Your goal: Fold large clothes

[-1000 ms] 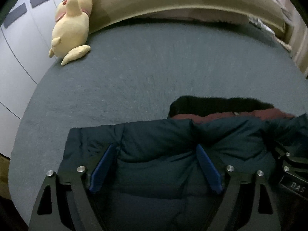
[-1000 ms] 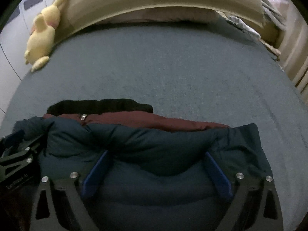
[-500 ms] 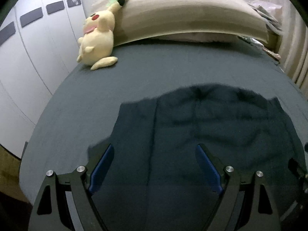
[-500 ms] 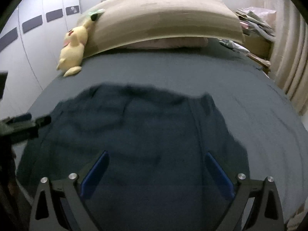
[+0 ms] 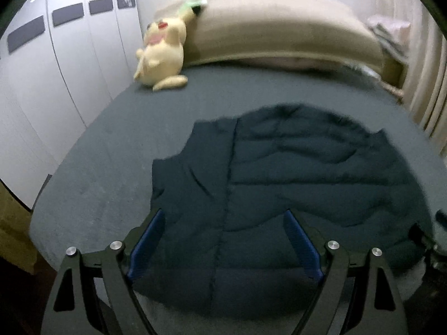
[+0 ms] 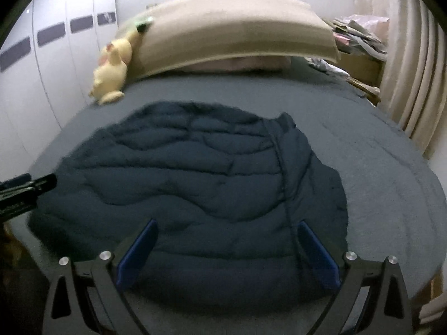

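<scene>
A dark quilted jacket lies spread on the bed in what looks like 1 fold — more folds likely remain. Left tongs and right tongs hover above it, both wide, gripping nothing.

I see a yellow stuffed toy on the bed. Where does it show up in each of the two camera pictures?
Left wrist view: the yellow plush toy sits upper left of centre, leaning against the left end of the beige headboard cushion.
Right wrist view: the toy is smaller and further left, at the same end of the cushion.
Shared landmark: the cushion, with the dark jacket spread below it.
</scene>
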`<move>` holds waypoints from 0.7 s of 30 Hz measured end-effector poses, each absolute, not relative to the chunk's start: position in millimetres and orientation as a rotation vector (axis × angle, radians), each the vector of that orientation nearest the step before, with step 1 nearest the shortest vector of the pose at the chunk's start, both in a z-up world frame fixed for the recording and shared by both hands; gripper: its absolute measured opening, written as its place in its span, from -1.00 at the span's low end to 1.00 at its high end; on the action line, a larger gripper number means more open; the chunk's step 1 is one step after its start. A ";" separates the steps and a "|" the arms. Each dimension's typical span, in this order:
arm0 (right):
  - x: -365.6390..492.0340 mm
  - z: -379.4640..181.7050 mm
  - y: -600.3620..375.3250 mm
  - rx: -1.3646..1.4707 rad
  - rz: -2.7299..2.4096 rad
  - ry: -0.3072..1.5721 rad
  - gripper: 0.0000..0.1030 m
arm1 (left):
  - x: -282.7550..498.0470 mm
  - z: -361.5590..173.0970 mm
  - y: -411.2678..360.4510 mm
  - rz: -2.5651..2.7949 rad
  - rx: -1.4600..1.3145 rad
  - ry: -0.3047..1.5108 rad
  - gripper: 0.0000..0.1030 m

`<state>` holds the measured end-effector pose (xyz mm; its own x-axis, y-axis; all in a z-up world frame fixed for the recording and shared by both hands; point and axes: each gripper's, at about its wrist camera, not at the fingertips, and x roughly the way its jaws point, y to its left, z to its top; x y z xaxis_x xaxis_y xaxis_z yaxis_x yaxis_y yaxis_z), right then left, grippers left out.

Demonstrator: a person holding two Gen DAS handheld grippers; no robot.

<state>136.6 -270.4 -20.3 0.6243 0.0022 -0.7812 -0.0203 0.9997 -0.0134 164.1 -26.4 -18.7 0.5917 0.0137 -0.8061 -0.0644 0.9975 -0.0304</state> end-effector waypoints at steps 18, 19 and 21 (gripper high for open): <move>6.1 59.4 -256.8 0.031 0.004 0.713 1.00 | 36.8 83.1 -37.3 -0.015 -0.106 0.670 0.93; 5.6 60.1 -256.4 0.026 -0.001 0.712 1.00 | 35.4 81.8 -39.6 -0.015 -0.096 0.675 0.93; 7.1 59.5 -258.1 0.026 -0.010 0.713 1.00 | 35.2 78.6 -42.4 -0.005 -0.076 0.688 0.93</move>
<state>7.1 -258.1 59.5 0.7566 -0.0003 -0.6539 0.0181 0.9996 0.0204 35.2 -42.4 78.6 0.7727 -0.0296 -0.6341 -0.0208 0.9972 -0.0719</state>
